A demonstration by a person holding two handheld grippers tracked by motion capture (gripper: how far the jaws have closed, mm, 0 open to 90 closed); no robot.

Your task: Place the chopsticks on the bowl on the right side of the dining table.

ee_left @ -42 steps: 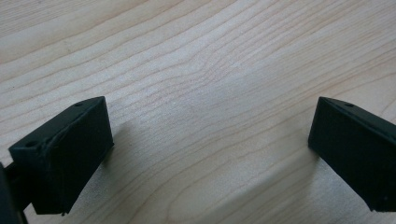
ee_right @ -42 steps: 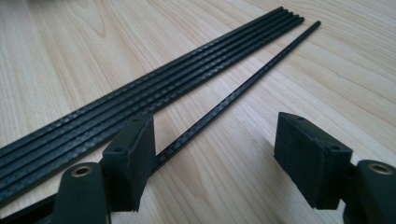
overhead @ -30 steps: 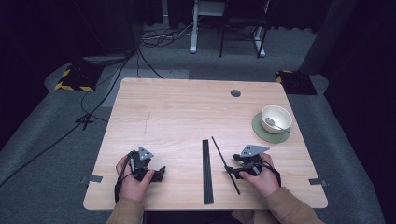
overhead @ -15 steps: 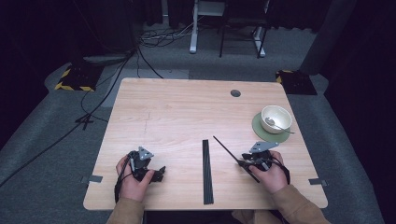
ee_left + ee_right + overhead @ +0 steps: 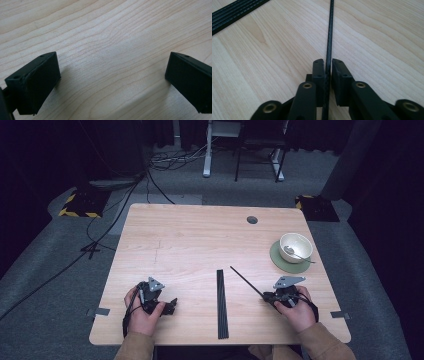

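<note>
A thin black rod (image 5: 246, 281) angles from the table's middle toward my right gripper (image 5: 267, 296), which is shut on its near end. In the right gripper view the rod (image 5: 330, 37) runs straight ahead over the wood, and my right gripper (image 5: 327, 61) has its jaws, which have just been closing, pressed on it from both sides. A flat bundle of black rods (image 5: 222, 302) lies lengthwise at the table's front centre, also at the upper left (image 5: 234, 12). My left gripper (image 5: 172, 304) rests at the front left, open (image 5: 112, 67), with bare wood between its jaws.
A white bowl (image 5: 295, 247) with a spoon in it stands on a green coaster (image 5: 278, 260) at the right. A cable hole (image 5: 252, 219) sits near the far edge. The wooden table (image 5: 190, 245) has tape tabs at both front corners.
The right gripper has closed on the single rod and drawn it to the right, away from the bundle. The left gripper has stayed put.
</note>
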